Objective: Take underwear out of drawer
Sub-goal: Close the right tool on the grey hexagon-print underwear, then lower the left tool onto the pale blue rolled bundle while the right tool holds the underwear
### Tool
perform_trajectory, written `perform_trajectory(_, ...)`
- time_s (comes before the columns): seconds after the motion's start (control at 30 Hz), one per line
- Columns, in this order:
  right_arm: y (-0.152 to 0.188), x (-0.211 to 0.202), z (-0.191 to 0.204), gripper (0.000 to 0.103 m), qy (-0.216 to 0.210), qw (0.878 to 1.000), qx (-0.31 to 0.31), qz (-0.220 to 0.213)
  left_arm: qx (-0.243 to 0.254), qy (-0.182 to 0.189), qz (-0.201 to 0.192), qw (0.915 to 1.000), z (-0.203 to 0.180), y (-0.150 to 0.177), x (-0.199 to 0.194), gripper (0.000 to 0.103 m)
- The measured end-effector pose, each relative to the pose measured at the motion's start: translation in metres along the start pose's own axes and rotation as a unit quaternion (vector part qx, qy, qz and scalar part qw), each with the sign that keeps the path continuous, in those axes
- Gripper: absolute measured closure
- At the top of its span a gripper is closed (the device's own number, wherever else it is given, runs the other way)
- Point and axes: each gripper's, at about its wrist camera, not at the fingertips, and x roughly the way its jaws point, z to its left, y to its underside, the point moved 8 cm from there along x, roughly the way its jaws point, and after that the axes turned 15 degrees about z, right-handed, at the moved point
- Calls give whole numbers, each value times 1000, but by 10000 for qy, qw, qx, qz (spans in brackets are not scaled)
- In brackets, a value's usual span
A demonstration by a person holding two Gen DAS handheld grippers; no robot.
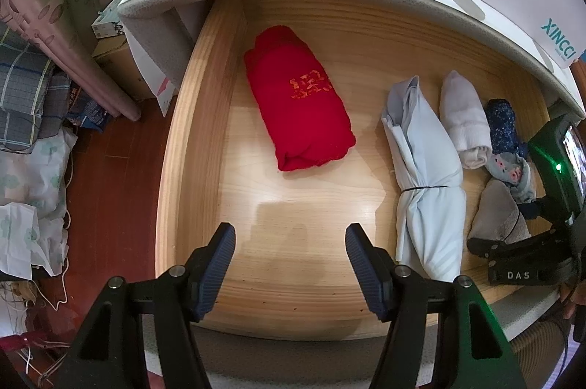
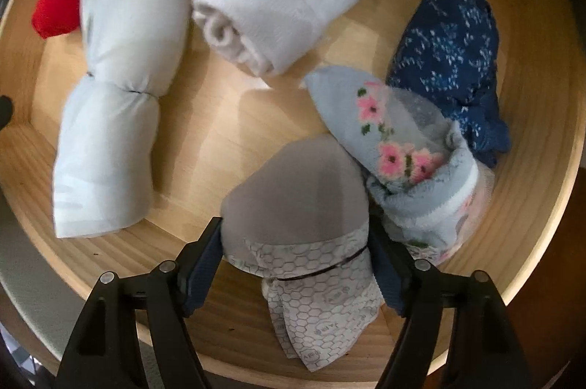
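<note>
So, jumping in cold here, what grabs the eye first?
The red bundle lying alone toward the left of the wooden drawer, vivid against the pale wood. Then the right gripper straddling the grey roll at the drawer's front, beside the floral roll. The left gripper hangs open over bare wood.

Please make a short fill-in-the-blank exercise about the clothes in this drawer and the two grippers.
1. The right gripper has its fingers on both sides of the ____ roll.
2. The left gripper holds ____.
3. The red bundle bears ____ lettering.
4. A thin black ____ ties the pale blue roll.

Missing words: grey; nothing; orange; band
</note>
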Motion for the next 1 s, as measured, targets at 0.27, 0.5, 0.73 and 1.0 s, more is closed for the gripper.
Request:
perform_trajectory(0.27, 3, -2, -6, 49, -384, 9971, 529, -386, 10, 5, -6, 10000, 1, 0, 0, 39)
perform_trajectory(0.5, 15, 0, -24, 52, -508, 9912, 1138, -453, 38, -83, -33, 10000, -3, 0, -1, 39)
perform_trajectory(0.73, 22, 3, -54, 54, -529, 9895, 1253, -482, 0, -233, -126, 9996, -4, 1, -6, 39)
perform_trajectory(1.0, 22, 14, -57, 54, -439, 9909, 1155, -532, 387, -329, -44, 9987, -35, 4, -11, 39)
